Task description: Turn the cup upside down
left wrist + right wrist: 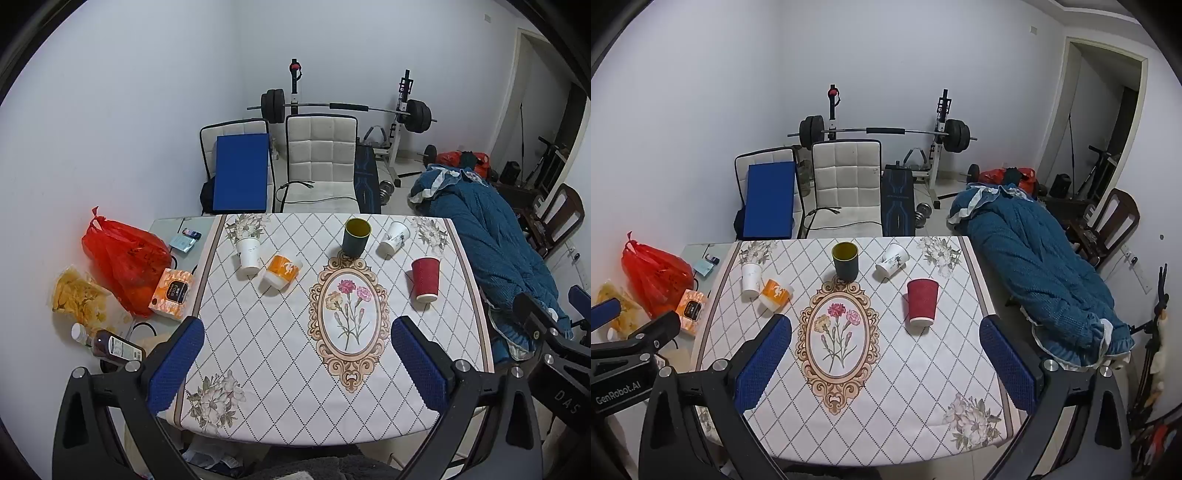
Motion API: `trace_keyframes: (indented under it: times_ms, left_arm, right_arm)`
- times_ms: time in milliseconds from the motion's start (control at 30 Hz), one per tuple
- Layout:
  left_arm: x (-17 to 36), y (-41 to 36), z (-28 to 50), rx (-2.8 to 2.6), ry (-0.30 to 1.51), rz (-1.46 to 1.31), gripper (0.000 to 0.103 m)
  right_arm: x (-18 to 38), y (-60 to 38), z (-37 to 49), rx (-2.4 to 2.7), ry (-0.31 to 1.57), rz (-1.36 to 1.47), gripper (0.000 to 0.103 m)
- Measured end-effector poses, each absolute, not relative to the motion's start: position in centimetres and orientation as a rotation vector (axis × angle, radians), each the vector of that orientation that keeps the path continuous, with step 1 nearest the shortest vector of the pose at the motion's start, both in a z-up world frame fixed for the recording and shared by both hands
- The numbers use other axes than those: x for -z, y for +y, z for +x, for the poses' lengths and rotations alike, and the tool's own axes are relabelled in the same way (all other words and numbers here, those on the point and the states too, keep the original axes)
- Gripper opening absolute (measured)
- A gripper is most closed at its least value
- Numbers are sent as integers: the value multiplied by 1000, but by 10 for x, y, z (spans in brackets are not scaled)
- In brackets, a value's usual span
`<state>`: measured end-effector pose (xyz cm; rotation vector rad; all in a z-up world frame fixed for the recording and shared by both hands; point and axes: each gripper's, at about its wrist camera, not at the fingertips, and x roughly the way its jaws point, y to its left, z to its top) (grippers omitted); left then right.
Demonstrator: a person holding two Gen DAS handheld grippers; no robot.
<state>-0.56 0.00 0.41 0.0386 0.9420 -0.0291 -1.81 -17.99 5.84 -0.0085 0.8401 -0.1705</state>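
Five cups stand upright on the patterned tablecloth (280, 354) in the left wrist view: a white paper cup (248, 253), an orange-and-white cup (282, 272) leaning against it, a dark cup with a yellow-green lining (355, 236) at the far middle, a printed white paper cup (394, 235) and a red ribbed paper cup (426, 274) toward the right edge. Spread wide and empty, the left gripper (297, 363) hovers above the near end of the cloth, well short of every cup. A red plastic bag (123, 254) and a tissue box (171, 293) sit to the left, off the cloth.

From the right wrist view, the right gripper (885, 363) also hangs released, holding nothing, with the red ribbed paper cup (922, 301) the nearest cup ahead, and the dark cup (845, 261) beyond the floral medallion (837, 336). Which cup is meant the task does not say. Paper cups are likely light and thin-walled, easily crushed, so a gentle squeeze across the mid-body looks safest; the ribbed sleeve should give grip. The dark cup appears stiffer, smoother, possibly heavier.
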Motion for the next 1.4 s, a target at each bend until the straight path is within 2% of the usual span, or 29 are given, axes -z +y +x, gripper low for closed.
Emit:
trace_keyframes:
  times_ms: [1400]
  left_arm:
    - [-8,-11,-2,30,943,40,103]
  right_arm:
    - [-58,-179,-17,164,845,-3,103]
